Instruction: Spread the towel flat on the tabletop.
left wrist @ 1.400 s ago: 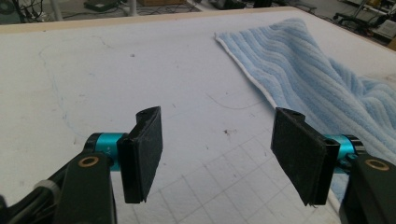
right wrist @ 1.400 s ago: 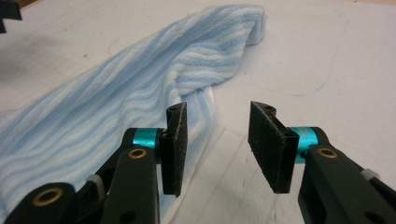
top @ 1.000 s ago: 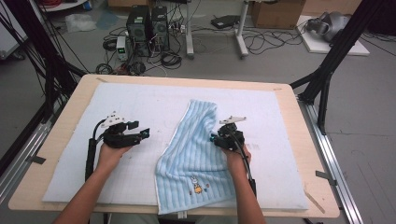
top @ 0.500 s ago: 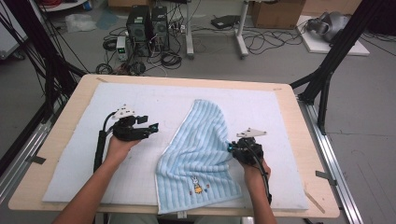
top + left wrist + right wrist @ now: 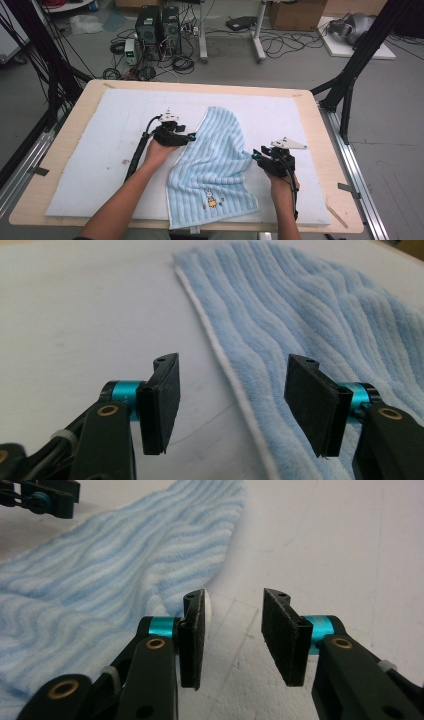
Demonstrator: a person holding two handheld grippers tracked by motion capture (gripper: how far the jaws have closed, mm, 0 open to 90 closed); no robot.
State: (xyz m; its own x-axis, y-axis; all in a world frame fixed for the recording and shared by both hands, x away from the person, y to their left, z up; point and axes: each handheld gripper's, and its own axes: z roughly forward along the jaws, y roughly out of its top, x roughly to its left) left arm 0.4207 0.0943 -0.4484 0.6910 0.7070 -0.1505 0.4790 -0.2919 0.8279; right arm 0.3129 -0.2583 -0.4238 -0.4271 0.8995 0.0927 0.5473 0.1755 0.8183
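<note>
Blue striped towel [image 5: 215, 160] lies rumpled on the white mat [image 5: 100, 150] at worktop centre, bunny patch near its 6 o'clock hem. Left gripper [image 5: 189, 137] at towel's 9 o'clock edge, fingers [image 5: 162, 402] wide w/ the white hem between them, nothing pinched; they've just been closing a bit. Right gripper [image 5: 256, 156] at towel's 3 o'clock edge, fingers [image 5: 282, 635] moderately apart & just been opening, bare mat between, towel edge just beside one finger.
</note>
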